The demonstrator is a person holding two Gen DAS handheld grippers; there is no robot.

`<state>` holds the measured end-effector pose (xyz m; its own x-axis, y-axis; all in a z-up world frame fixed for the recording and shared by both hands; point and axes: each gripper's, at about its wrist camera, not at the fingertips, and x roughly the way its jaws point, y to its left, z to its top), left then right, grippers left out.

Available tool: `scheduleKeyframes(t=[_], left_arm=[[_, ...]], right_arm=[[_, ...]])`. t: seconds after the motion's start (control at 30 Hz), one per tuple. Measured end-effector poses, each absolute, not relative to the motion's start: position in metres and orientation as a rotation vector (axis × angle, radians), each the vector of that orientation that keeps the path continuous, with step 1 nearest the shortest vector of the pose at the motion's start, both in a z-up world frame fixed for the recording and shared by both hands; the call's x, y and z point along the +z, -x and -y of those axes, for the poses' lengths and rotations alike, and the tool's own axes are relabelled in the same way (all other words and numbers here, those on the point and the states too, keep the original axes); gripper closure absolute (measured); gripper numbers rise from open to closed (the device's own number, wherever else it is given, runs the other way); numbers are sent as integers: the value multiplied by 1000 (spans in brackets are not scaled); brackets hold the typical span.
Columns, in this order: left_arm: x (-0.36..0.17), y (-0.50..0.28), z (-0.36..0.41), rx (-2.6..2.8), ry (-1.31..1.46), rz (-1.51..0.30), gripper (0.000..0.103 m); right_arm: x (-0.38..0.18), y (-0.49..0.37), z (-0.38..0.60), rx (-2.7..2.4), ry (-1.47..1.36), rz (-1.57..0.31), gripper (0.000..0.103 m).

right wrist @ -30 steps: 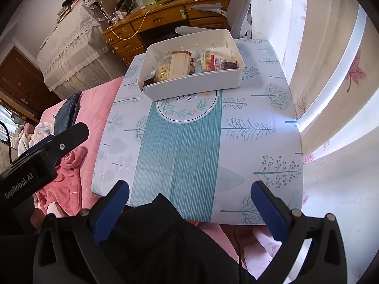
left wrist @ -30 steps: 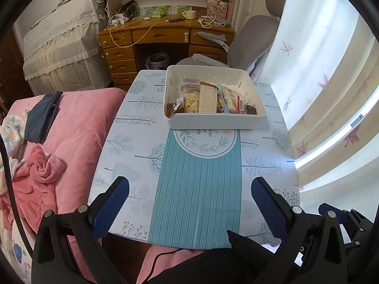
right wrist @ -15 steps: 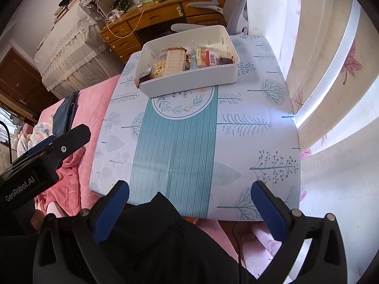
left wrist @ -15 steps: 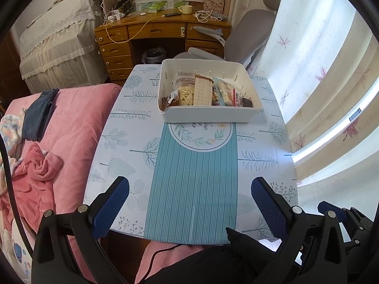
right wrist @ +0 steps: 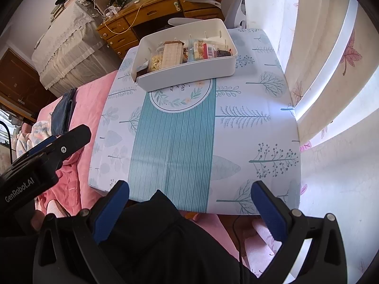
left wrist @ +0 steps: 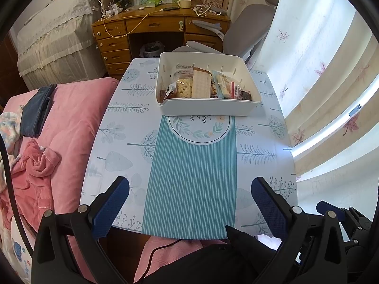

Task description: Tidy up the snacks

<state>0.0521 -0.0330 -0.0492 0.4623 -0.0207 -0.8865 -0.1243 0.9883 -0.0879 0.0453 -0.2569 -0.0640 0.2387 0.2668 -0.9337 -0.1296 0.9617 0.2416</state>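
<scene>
A white bin (left wrist: 208,107) (right wrist: 187,71) stands at the far end of the table and holds several snack packets: a pale wafer pack (left wrist: 200,85) (right wrist: 170,55), a bag of yellow puffs (left wrist: 182,90) (right wrist: 155,62) and a light-blue packet (left wrist: 225,86) (right wrist: 201,49). My left gripper (left wrist: 189,203) hangs open over the table's near edge, with nothing between its blue pads. My right gripper (right wrist: 189,203) is open too, held near the front edge above a dark sleeve (right wrist: 165,241). Both are far from the bin.
The table (left wrist: 260,142) wears a tree-print cloth with a teal striped runner (left wrist: 191,177). A pink bed (left wrist: 66,123) lies on the left, curtains (left wrist: 319,82) on the right. A wooden desk (left wrist: 154,26) and grey chair (left wrist: 246,26) stand beyond.
Both grippers have drawn back and up a little, so the bin looks smaller and farther off. They stay open and nothing on the table has moved.
</scene>
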Motion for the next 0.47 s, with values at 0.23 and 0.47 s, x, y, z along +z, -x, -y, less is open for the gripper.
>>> scheduleKeyframes(t=[0.23, 0.47], left_arm=[[-49, -52, 33, 65, 147, -1089, 1], [-48, -50, 30, 69, 147, -1086, 1]], right_arm=[[-65, -44, 255, 273, -122, -1304, 0], [-64, -44, 255, 273, -123, -1303, 0]])
